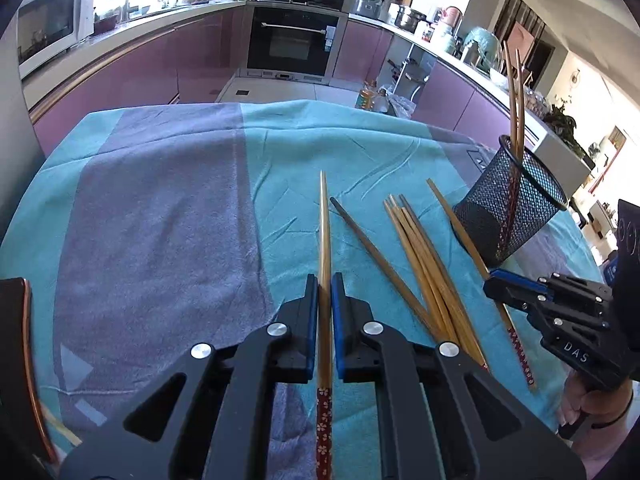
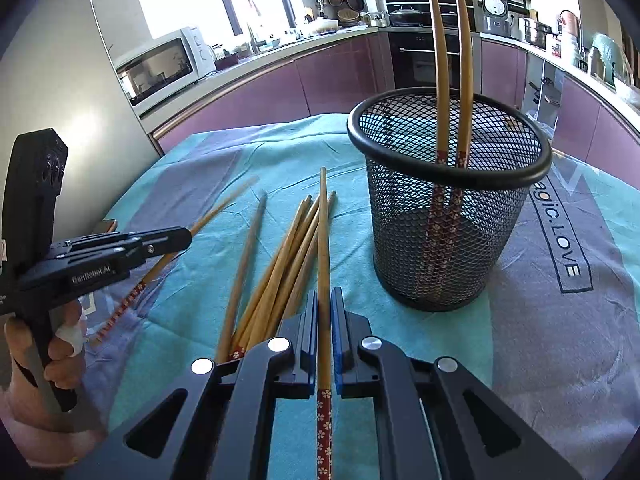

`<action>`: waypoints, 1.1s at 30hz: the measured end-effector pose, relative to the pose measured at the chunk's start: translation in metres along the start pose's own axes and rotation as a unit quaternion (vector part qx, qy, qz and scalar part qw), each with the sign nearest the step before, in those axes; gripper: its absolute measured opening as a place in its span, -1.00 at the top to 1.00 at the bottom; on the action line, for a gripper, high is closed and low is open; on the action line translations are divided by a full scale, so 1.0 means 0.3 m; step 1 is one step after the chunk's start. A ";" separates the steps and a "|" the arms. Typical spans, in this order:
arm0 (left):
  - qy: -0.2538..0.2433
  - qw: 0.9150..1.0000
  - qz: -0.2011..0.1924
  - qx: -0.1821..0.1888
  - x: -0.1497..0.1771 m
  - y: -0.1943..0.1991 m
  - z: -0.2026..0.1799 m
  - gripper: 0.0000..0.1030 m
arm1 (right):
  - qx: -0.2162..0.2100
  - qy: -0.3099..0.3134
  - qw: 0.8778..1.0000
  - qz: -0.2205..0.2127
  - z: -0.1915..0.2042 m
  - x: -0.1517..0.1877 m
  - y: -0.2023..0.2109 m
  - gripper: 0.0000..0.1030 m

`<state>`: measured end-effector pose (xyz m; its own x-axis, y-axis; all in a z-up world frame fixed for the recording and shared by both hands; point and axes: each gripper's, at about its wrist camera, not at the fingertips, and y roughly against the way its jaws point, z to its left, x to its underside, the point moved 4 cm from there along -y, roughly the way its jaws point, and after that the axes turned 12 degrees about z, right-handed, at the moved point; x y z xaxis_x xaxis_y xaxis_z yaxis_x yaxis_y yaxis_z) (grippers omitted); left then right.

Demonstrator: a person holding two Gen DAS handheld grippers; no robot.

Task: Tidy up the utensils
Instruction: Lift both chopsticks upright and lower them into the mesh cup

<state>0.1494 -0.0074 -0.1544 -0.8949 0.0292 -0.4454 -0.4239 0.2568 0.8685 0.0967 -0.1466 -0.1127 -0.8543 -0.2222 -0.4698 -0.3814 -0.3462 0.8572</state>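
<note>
I had the left gripper (image 1: 325, 286) clenched on one chopstick (image 1: 325, 232) and the right gripper (image 2: 324, 300) on another (image 2: 323, 240), beside the mesh holder (image 2: 440, 216).

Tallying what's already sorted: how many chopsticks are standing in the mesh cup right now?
2. Both chopsticks stand side by side in the black mesh cup, patterned ends down, leaning on its rim nearest the right wrist camera. Nothing else shows through the mesh.
</note>
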 end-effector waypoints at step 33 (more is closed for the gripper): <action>-0.077 0.996 0.039 -0.001 -0.003 -0.056 -0.104 0.86 | -0.001 0.043 0.999 0.001 0.018 -0.005 0.028 0.89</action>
<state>0.1528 -0.0419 -0.1618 -0.8932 0.1962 -0.4047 -0.3547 0.2459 0.9021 0.0929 -0.1442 -0.1036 -0.8218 -0.2995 -0.4848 -0.3788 -0.3484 0.8574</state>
